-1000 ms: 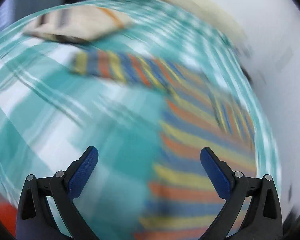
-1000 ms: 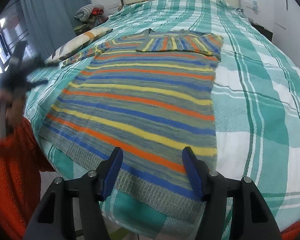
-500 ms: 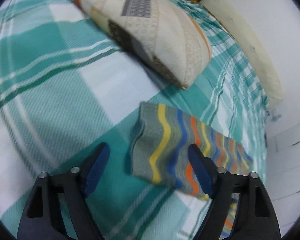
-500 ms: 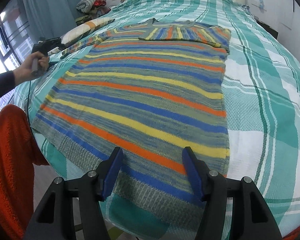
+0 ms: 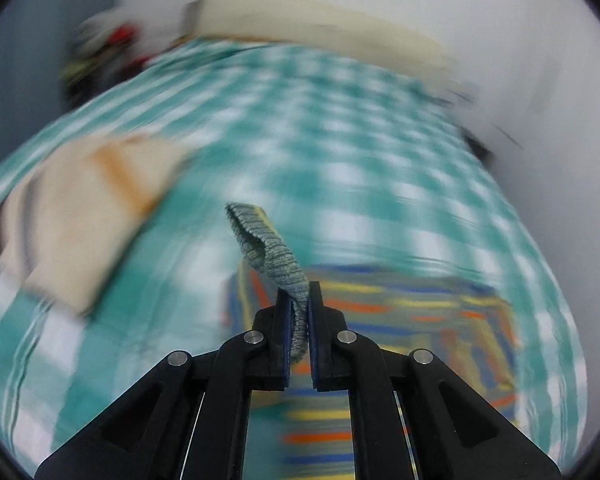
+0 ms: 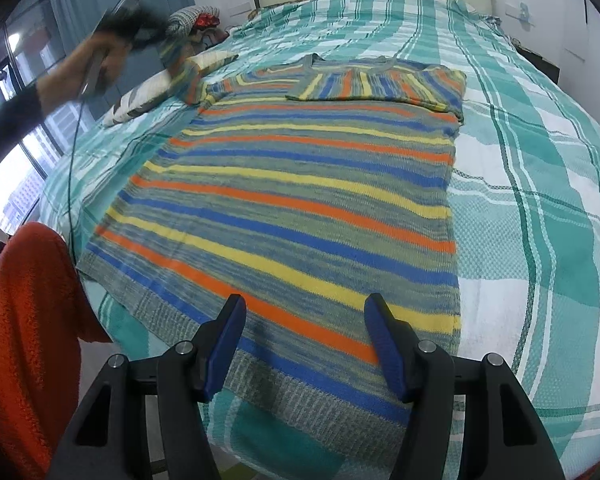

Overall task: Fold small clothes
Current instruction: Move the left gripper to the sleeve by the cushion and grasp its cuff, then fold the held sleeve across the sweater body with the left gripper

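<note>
Blurring bedspread (image 5: 340, 140) behind pinched cuff (image 5: 272, 248)

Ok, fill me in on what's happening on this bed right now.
A person is folding a striped knit sweater laid flat on a teal-and-white plaid bedspread. The left gripper is shut on the sweater's grey ribbed cuff and holds that sleeve lifted off the bed near a beige patterned pillow; this view is motion-blurred. The other sleeve already lies folded across the chest. The right gripper hovers open over the sweater's hem, holding nothing.
</note>
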A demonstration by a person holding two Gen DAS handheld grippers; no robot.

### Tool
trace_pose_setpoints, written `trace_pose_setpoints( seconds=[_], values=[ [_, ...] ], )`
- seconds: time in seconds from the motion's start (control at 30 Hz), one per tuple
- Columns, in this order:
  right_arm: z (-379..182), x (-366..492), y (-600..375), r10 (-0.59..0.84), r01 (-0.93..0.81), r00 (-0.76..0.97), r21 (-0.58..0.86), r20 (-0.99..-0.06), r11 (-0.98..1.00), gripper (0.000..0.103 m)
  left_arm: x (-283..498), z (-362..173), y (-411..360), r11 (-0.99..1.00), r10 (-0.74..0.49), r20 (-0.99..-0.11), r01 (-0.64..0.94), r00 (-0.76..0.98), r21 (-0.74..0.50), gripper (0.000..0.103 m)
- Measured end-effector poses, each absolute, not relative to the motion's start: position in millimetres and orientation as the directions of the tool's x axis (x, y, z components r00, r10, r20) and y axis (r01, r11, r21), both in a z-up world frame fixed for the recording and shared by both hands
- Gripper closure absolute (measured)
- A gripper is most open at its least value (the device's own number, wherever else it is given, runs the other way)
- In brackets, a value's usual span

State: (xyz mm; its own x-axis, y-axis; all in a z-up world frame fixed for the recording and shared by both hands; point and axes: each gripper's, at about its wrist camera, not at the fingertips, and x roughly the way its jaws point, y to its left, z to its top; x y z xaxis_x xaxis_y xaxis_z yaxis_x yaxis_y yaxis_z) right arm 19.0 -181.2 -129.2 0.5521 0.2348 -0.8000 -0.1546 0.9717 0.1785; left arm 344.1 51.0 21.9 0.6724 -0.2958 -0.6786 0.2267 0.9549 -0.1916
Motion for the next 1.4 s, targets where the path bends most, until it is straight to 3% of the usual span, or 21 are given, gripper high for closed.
trace_pose_setpoints(
  seconds=[0.1, 0.17, 0.23, 0.27, 0.4, 0.5, 0.73, 0.8, 0.97, 1.07, 1.1, 1.17, 1.2, 1.33, 1.4],
  values=[
    [-127, 17, -183, 0.235, -0.151, 0.561, 0.18, -0.794, 0.972, 0.041, 331, 25, -30, 0.914, -0.379, -0.666, 0.372, 0.642, -0.162, 0.097],
    [-125, 16, -185, 0.233, -0.145, 0.567, 0.182, -0.79, 0.973, 0.041, 322, 5, -83, 0.889, -0.388, -0.694, 0.444, 0.607, -0.109, 0.087],
    [-124, 15, -187, 0.23, -0.143, 0.57, 0.18, -0.789, 0.973, 0.041, 305, -30, -122, 0.871, -0.368, -0.747, 0.487, 0.553, -0.068, 0.028],
    [-124, 15, -188, 0.226, -0.141, 0.572, 0.177, -0.788, 0.974, 0.042, 292, -49, -137, 0.866, -0.351, -0.766, 0.498, 0.539, -0.047, 0.022],
    [-121, 13, -192, 0.227, -0.133, 0.579, 0.184, -0.783, 0.974, 0.042, 242, -103, -151, 0.808, -0.353, -0.834, 0.588, 0.425, -0.042, 0.024],
    [-121, 10, -194, 0.236, -0.134, 0.578, 0.194, -0.781, 0.972, 0.042, 222, -97, -118, 0.795, -0.37, -0.827, 0.605, 0.424, -0.045, 0.024],
    [-125, 14, -193, 0.253, -0.144, 0.568, 0.208, -0.783, 0.967, 0.041, 300, -55, 25, 0.917, -0.364, -0.782, 0.339, 0.506, -0.208, 0.024],
    [-127, 16, -193, 0.249, -0.14, 0.566, 0.206, -0.786, 0.968, 0.041, 310, -61, 49, 0.933, -0.296, -0.801, 0.336, 0.52, -0.126, 0.024],
    [-133, 19, -195, 0.24, -0.118, 0.553, 0.211, -0.798, 0.97, 0.041, 291, -93, 36, 0.866, -0.22, -0.842, 0.495, 0.493, 0.064, 0.024],
    [-137, 22, -196, 0.24, -0.108, 0.541, 0.216, -0.806, 0.97, 0.041, 296, -110, 20, 0.866, -0.132, -0.828, 0.469, 0.544, 0.17, 0.024],
    [-138, 23, -195, 0.239, -0.108, 0.539, 0.215, -0.808, 0.971, 0.041, 304, -113, 19, 0.875, -0.124, -0.826, 0.453, 0.551, 0.171, 0.028],
    [-139, 22, -194, 0.232, -0.109, 0.538, 0.206, -0.81, 0.972, 0.041, 318, -120, 18, 0.904, -0.11, -0.817, 0.4, 0.565, 0.155, 0.066],
    [-139, 22, -193, 0.229, -0.11, 0.539, 0.201, -0.811, 0.973, 0.041, 325, -125, 23, 0.919, -0.109, -0.827, 0.372, 0.552, 0.127, 0.096],
    [-138, 21, -191, 0.223, -0.117, 0.54, 0.19, -0.812, 0.975, 0.041, 324, -132, 63, 0.967, -0.117, -0.803, 0.253, 0.584, 0.043, 0.097],
    [-138, 21, -192, 0.231, -0.119, 0.539, 0.198, -0.81, 0.973, 0.041, 320, -137, 71, 0.966, -0.124, -0.811, 0.257, 0.572, 0.033, 0.087]
  ],
)
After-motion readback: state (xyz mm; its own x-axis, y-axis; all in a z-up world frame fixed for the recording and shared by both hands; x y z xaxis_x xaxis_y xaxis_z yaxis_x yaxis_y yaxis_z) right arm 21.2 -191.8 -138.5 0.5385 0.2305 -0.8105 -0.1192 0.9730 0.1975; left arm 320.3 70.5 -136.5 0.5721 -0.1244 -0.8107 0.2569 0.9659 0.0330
